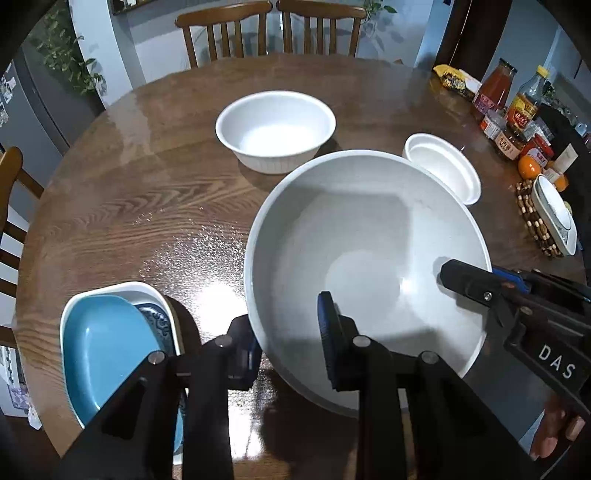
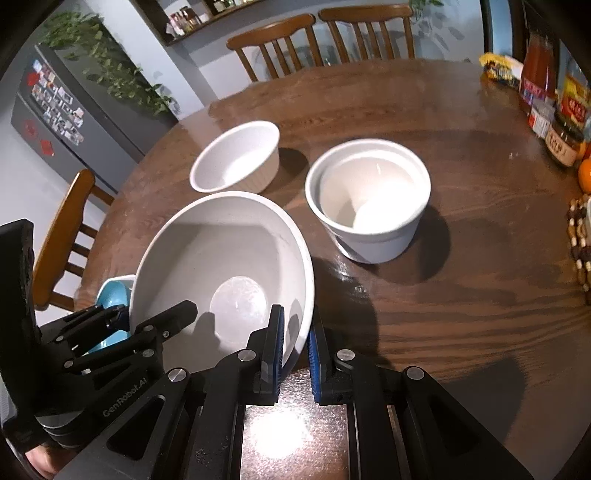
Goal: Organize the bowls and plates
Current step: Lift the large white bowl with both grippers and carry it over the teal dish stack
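A large white bowl [image 1: 365,236] sits at the near side of the round wooden table [image 1: 147,206]. My left gripper [image 1: 290,328] straddles its near-left rim, one finger outside and one inside, with a visible gap. My right gripper [image 2: 295,343] straddles its right rim [image 2: 304,295], the pads close around the wall; it also shows in the left wrist view [image 1: 476,280]. A white ribbed bowl [image 1: 275,129] stands farther back. Two nested white bowls [image 2: 369,195] stand to the right. A blue plate [image 1: 107,350] lies on a white dish at the near left.
Bottles, jars and oranges [image 1: 517,110] line the table's right edge, with a beaded trivet holding a white dish [image 1: 554,214]. Wooden chairs [image 1: 266,29] stand behind the table and one at the left [image 2: 62,236].
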`<state>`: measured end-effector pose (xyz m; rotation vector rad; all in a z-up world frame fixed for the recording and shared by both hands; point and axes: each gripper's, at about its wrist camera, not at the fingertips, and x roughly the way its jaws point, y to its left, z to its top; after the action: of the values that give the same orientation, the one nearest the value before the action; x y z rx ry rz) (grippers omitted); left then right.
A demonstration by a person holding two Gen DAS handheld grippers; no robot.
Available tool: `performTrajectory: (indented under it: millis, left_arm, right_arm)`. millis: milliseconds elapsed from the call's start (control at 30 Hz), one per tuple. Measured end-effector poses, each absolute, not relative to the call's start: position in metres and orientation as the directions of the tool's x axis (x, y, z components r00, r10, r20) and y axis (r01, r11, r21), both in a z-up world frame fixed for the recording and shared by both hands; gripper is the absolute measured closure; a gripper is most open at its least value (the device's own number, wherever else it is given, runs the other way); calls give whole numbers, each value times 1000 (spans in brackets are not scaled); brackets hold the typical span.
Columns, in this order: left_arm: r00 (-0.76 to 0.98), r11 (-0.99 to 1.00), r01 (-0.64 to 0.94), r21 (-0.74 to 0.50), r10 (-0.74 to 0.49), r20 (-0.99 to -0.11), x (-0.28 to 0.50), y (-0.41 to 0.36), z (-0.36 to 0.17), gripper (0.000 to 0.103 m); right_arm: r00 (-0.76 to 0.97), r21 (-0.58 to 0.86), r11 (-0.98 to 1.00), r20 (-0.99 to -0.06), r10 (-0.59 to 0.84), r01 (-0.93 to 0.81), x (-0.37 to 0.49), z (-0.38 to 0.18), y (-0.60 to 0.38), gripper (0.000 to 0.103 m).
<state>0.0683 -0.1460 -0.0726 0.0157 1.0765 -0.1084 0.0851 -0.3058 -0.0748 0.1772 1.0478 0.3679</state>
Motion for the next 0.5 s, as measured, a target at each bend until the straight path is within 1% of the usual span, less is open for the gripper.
performTrajectory:
  millis: [500]
  left_arm:
    - [558,993,115,-35,-93,-825,38,-138,-43,78]
  right_arm:
    - [526,286,931,-768,365,-227,55,-41,-296,89]
